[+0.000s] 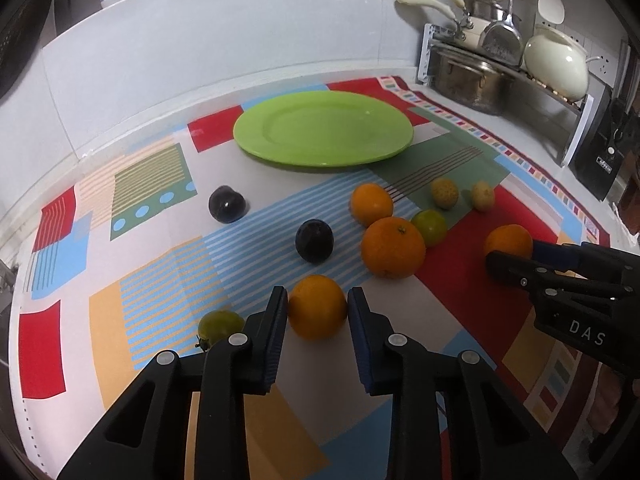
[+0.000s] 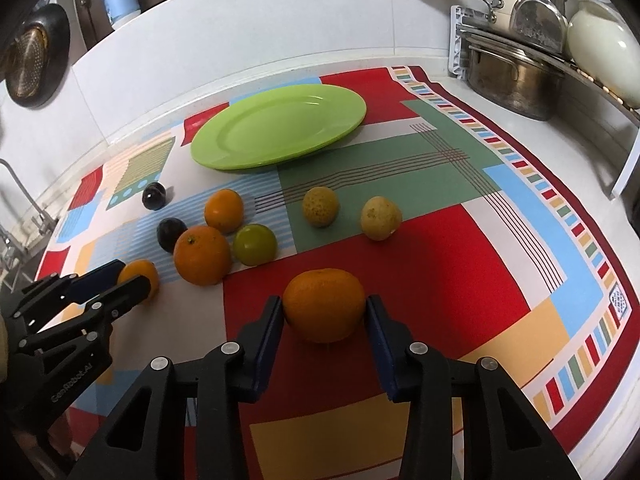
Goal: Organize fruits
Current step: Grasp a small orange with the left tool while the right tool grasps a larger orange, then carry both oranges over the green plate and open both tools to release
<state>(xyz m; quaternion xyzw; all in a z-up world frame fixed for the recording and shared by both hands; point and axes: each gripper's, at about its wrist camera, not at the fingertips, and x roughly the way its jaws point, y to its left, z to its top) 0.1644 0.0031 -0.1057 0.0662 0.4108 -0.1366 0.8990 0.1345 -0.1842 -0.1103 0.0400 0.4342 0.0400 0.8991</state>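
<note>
- Low centre of the left wrist view: a small orange (image 1: pixel 317 306) sits on the patterned cloth (image 1: pixel 460 280), with the left gripper (image 1: pixel 318 312) closed on it, both blue pads touching its sides.
- Low centre of the right wrist view: a broader orange (image 2: pixel 324 304) rests on the red patch, the right gripper (image 2: pixel 325 312) clamped on it likewise, pads against its flanks.
- Risk, both grips: pads meet the fruit at about its widest line and only near the fingertips. A round, smooth skin may roll or squirt forward on the lift if the squeeze is light.
- Risk, left side: a green fruit (image 1: pixel 220 324) lies just beside the left finger, lower left of that view. A sideways drift at lift-off could knock it rolling.
- Middle of the frames: a large orange (image 2: pixel 202 255), another orange (image 2: pixel 224 210), a green lime-like fruit (image 2: pixel 255 245), two dark plums (image 1: pixel 227 204) (image 1: pixel 314 245) and two yellowish fruits (image 2: pixel 320 206) (image 2: pixel 381 218), all loose. Any fruit dropped short would scatter them.
- Upper centre: a green plate (image 1: pixel 280 152), bare, well beyond the fruit. I judge it the likely destination; its rim is shallow, so a release from height may let an orange roll off.
- Both arms heading for one plate could crowd each other over it.
- Upper right: pots and a rack (image 1: pixel 472 76), clear of the likely path.
</note>
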